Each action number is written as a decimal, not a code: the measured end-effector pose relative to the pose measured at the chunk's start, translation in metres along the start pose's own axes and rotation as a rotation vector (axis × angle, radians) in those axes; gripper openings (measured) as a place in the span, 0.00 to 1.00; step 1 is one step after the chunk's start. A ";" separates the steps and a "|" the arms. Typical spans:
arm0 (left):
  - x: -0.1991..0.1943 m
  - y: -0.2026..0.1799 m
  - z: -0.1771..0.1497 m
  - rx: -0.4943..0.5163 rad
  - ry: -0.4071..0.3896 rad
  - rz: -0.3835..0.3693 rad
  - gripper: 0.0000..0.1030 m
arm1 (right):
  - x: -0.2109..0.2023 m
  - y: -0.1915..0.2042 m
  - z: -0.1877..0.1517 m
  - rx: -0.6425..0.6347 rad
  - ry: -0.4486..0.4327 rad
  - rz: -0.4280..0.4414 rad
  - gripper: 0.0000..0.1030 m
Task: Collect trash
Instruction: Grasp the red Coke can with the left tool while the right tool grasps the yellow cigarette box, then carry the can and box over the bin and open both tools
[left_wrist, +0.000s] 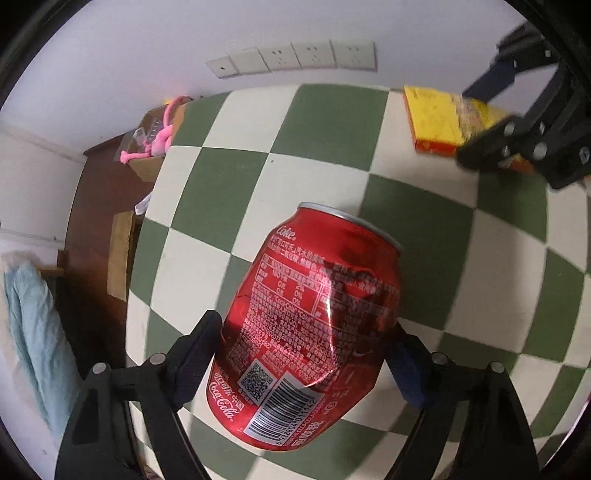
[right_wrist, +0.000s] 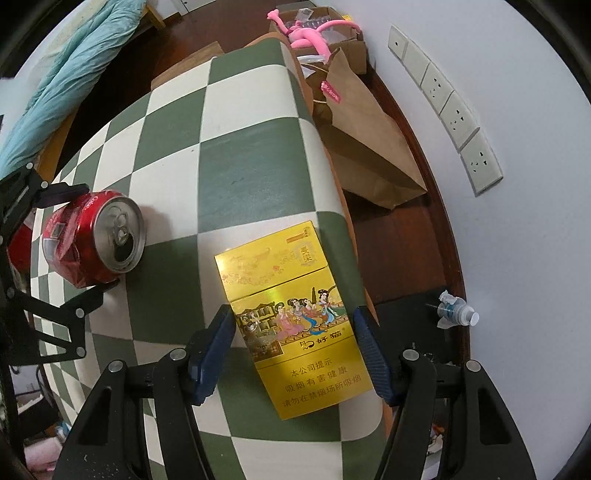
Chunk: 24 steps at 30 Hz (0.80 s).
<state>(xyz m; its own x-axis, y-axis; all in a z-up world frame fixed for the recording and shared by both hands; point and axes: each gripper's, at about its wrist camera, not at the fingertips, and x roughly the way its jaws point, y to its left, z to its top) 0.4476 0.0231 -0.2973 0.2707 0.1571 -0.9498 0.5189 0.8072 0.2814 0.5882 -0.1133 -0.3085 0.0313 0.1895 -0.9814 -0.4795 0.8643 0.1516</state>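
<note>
left gripper (left_wrist: 306, 354) clamped on dented cola can (left_wrist: 310, 317) for lifting; right gripper (right_wrist: 295, 347) spread around yellow cigarette pack (right_wrist: 295, 325), not yet closed.

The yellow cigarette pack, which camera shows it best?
The right wrist view: the yellow cigarette pack lies flat on the checkered table, full face and printing readable, between the right tongs. The left wrist view shows only a blurred part of it, partly hidden behind those tongs.
</note>
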 end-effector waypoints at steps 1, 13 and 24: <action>-0.005 -0.001 -0.003 -0.020 -0.017 0.008 0.81 | -0.002 0.003 -0.004 -0.006 -0.005 0.004 0.65; -0.086 -0.026 -0.092 -0.403 -0.197 0.143 0.80 | -0.041 0.049 -0.069 -0.066 -0.102 0.035 0.64; -0.202 -0.033 -0.226 -0.796 -0.340 0.310 0.80 | -0.101 0.152 -0.137 -0.202 -0.209 0.116 0.64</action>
<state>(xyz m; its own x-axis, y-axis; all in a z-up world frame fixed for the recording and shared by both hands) 0.1927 0.0937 -0.1454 0.5940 0.3577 -0.7206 -0.2940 0.9303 0.2193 0.3919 -0.0652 -0.2023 0.1355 0.3915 -0.9101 -0.6542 0.7253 0.2146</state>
